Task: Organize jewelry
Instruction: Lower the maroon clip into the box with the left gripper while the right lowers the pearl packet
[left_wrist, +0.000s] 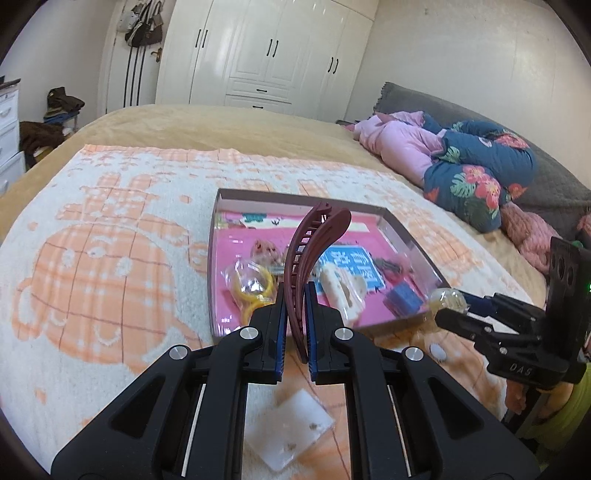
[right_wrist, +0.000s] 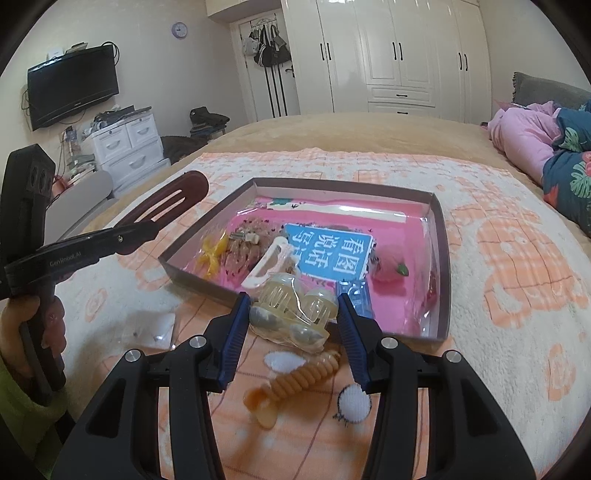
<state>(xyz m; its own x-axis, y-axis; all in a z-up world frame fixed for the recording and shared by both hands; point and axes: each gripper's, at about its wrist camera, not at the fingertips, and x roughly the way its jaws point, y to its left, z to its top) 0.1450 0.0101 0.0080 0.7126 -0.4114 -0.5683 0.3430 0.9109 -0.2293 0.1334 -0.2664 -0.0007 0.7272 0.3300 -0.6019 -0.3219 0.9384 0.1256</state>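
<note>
The left gripper (left_wrist: 295, 295) is clamped tight on a maroon banana hair clip (left_wrist: 308, 254), which rises toward twelve o'clock over the shallow box (left_wrist: 402, 229). The right gripper (right_wrist: 291, 314), part open, pinches bagged pale-yellow claw clips (right_wrist: 291, 314) at the box's near rim; a beige spiral clip (right_wrist: 295, 380) lies at six o'clock below.

- Left black plastic two-finger gripper (left_wrist: 295, 325): ribbed blue pads, round silver screws, white "GenRobot.AI" lettering
- Right black plastic two-finger gripper (right_wrist: 291, 328): same build, "DAS" marking
- Person's yellow-green fleecy sleeve (right_wrist: 16, 398) at the handle
</note>
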